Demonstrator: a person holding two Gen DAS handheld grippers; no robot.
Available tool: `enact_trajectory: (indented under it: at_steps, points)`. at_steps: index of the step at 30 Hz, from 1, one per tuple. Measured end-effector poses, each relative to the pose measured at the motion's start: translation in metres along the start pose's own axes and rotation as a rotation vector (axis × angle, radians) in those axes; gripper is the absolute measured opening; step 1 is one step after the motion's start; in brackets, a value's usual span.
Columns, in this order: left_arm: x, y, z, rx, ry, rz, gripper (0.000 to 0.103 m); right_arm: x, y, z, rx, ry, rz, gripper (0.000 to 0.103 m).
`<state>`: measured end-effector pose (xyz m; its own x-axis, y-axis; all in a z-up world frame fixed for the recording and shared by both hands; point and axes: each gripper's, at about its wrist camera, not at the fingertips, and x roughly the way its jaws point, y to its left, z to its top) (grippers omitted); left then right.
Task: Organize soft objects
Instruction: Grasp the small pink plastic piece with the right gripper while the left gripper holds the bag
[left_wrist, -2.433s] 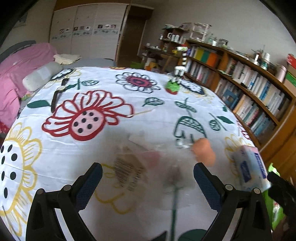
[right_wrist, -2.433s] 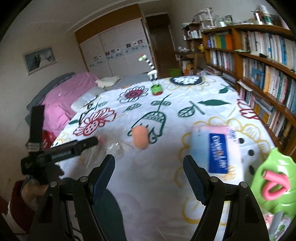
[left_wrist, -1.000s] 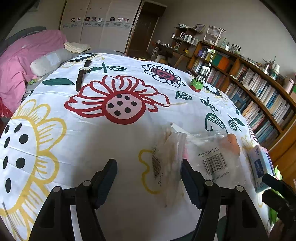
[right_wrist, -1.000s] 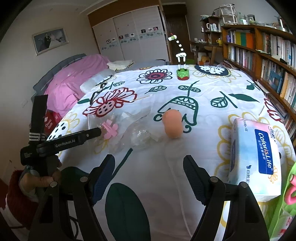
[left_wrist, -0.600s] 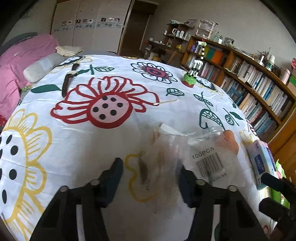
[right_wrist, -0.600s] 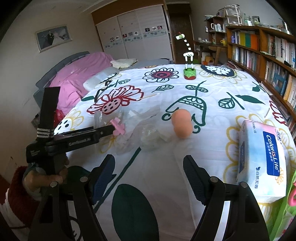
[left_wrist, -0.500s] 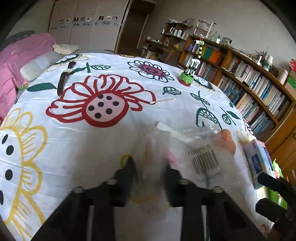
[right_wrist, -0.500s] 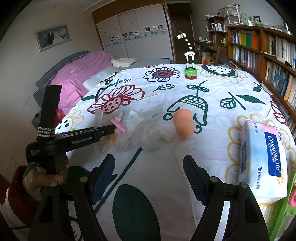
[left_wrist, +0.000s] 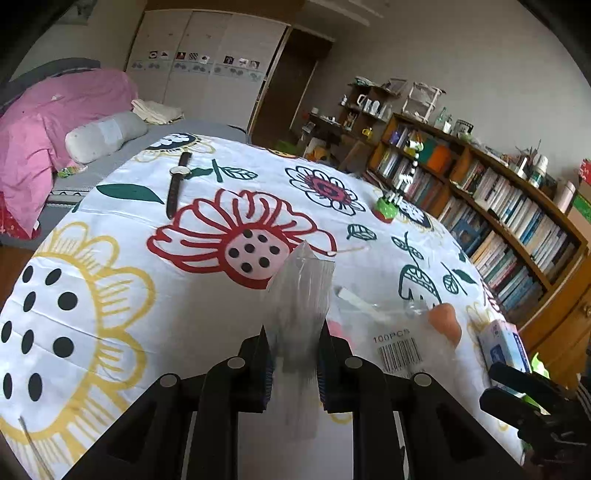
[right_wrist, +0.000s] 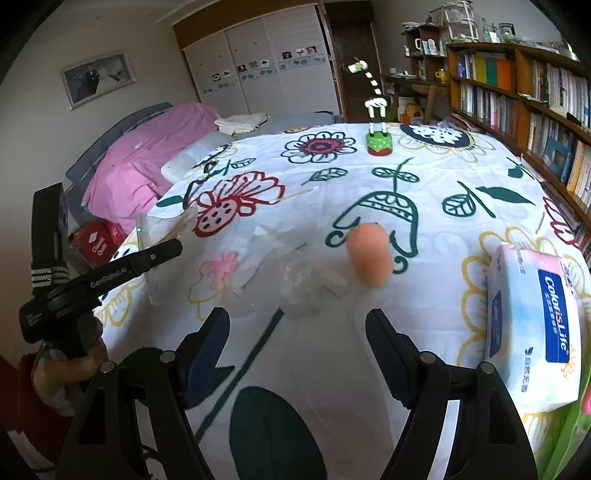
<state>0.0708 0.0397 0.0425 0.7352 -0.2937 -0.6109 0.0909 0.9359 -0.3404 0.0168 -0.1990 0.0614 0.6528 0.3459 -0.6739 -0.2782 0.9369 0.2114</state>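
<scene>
My left gripper is shut on a clear plastic bag and holds it upright above the flowered cloth. In the right wrist view the left gripper holds that bag at the table's left edge. A second clear bag with a barcode label lies flat to its right. A peach sponge egg lies beyond it, also in the left wrist view. My right gripper is open and empty, low over the near cloth before the crumpled clear bags.
A tissue pack lies at the right edge, a green tray beside it. A giraffe toy stands far back. A wristwatch lies far left. Bookshelves line the right wall, and a bed with a pink quilt is at left.
My left gripper closed on the clear bag and lifted it off the cloth. My right gripper moved slightly forward, still open.
</scene>
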Motion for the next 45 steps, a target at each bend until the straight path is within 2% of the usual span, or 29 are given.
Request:
enact_trajectory:
  at_steps: [8,13,18,25,34,37,39,43,45]
  points:
    - [-0.009,0.014,0.004,-0.026,-0.028,0.008,0.02,0.012,0.041,0.013,-0.132,-0.036,0.068,0.077]
    - [-0.014,0.023,0.005,-0.037,-0.042,0.019,0.02,0.039,0.064,0.024,-0.197,-0.006,0.087,0.071]
    - [-0.018,0.034,0.006,-0.065,-0.051,0.02,0.02,0.075,0.074,0.032,-0.232,0.06,0.077,0.058]
    - [-0.016,0.038,0.005,-0.074,-0.048,0.018,0.02,0.109,0.083,0.036,-0.266,0.138,0.054,0.056]
    - [-0.016,0.042,0.005,-0.086,-0.054,0.021,0.02,0.131,0.09,0.04,-0.304,0.167,0.023,0.053]
    - [-0.016,0.043,0.005,-0.087,-0.053,0.02,0.02,0.133,0.093,0.039,-0.319,0.164,0.006,0.048]
    - [-0.016,0.043,0.005,-0.086,-0.053,0.02,0.02,0.133,0.094,0.038,-0.33,0.159,-0.003,0.04]
    - [-0.014,0.043,0.004,-0.085,-0.048,0.016,0.02,0.133,0.093,0.039,-0.324,0.152,0.0,0.034]
    - [-0.014,0.044,0.003,-0.087,-0.047,0.015,0.02,0.131,0.091,0.039,-0.313,0.149,0.005,0.027]
